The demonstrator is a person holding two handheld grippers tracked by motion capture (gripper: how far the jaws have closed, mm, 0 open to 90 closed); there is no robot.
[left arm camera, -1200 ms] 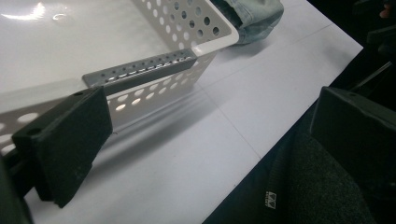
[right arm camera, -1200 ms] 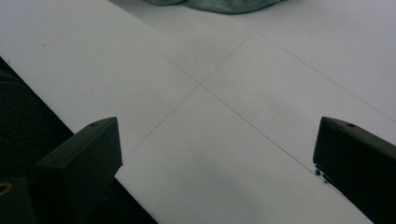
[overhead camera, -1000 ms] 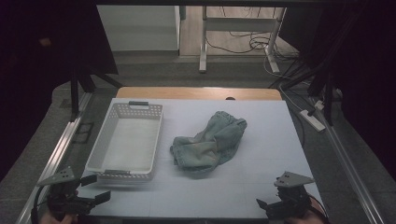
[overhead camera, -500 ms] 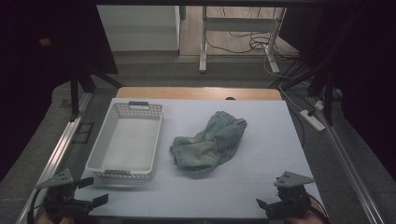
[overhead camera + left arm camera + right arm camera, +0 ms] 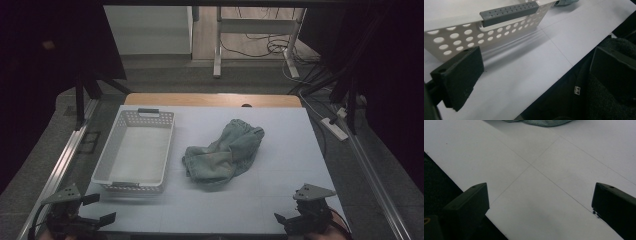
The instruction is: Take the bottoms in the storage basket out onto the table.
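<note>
Your left tongs (image 5: 95,210) sit at the lower left of the high view, at the near edge of the desk (image 5: 280,165), with the jaws spread wide and nothing between them. In the left gripper view, those tongs (image 5: 534,72) frame bare white desk and the dark edge below it; the basket (image 5: 486,32) fills the upper left of that frame, close ahead, its grey handle (image 5: 509,13) along the rim.

Your right tongs (image 5: 287,220) sit at the lower right of the high view, also at the near desk edge. Their jaws stand wide apart too, empty. In the right gripper view the tongs (image 5: 539,202) look over bare desk surface crossed by thin lines, and a strip of the cloth (image 5: 541,122) shows at the top centre of the frame, well ahead of the jaws.

In the high view the cloth (image 5: 225,152), a crumpled grey-green heap, lies in the middle of the frame on the desk, just right of the basket (image 5: 107,167) and apart from it. The white perforated basket stands left of centre. Both tongs are well apart from the cloth; the left one is near the basket's near end.
</note>
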